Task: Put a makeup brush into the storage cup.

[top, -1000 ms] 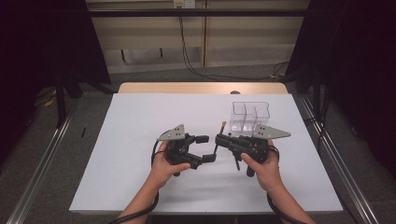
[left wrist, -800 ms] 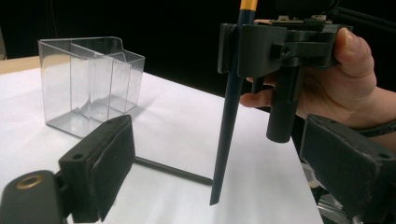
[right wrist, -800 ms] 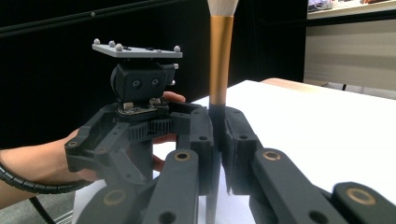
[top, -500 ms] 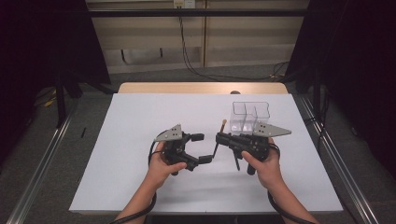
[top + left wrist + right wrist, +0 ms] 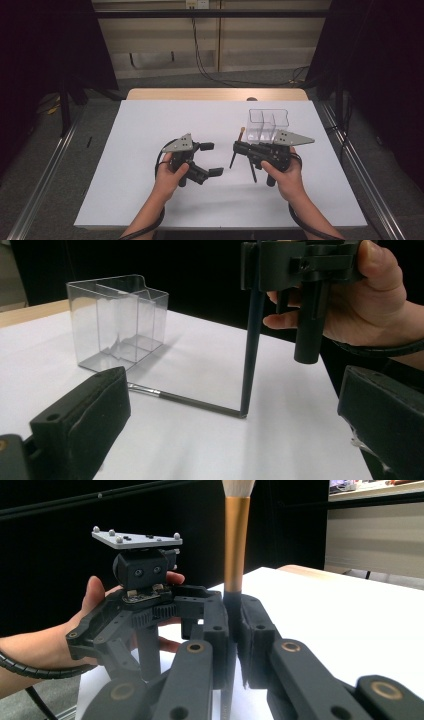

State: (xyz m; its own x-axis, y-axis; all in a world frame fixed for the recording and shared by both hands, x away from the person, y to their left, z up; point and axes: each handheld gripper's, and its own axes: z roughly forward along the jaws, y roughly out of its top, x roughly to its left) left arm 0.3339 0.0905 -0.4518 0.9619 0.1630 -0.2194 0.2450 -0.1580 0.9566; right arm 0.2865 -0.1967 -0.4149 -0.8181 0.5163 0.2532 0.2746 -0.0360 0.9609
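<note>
My right gripper (image 5: 236,147) (image 5: 235,611) is shut on a make-up brush (image 5: 241,134) (image 5: 233,545) with a copper ferrule and pale bristles. The bristles point up, and the dark handle (image 5: 252,340) slants down until its tip rests on the white table (image 5: 150,130). A thin dark brush (image 5: 190,400) (image 5: 252,172) with a silver ferrule lies flat on the table just past that tip. My left gripper (image 5: 212,159) (image 5: 235,405) is a short way to the left. It is open, its jaws have just been opening, and nothing is between them.
A clear plastic organiser (image 5: 267,125) (image 5: 117,320) with several compartments stands behind the right gripper, apparently empty. The wooden table edge (image 5: 215,94) runs along the back. Metal rails and dark curtains flank the table.
The left gripper has spread its jaws wider and drawn back to the left, away from the right gripper. The right gripper and its brush have stayed put.
</note>
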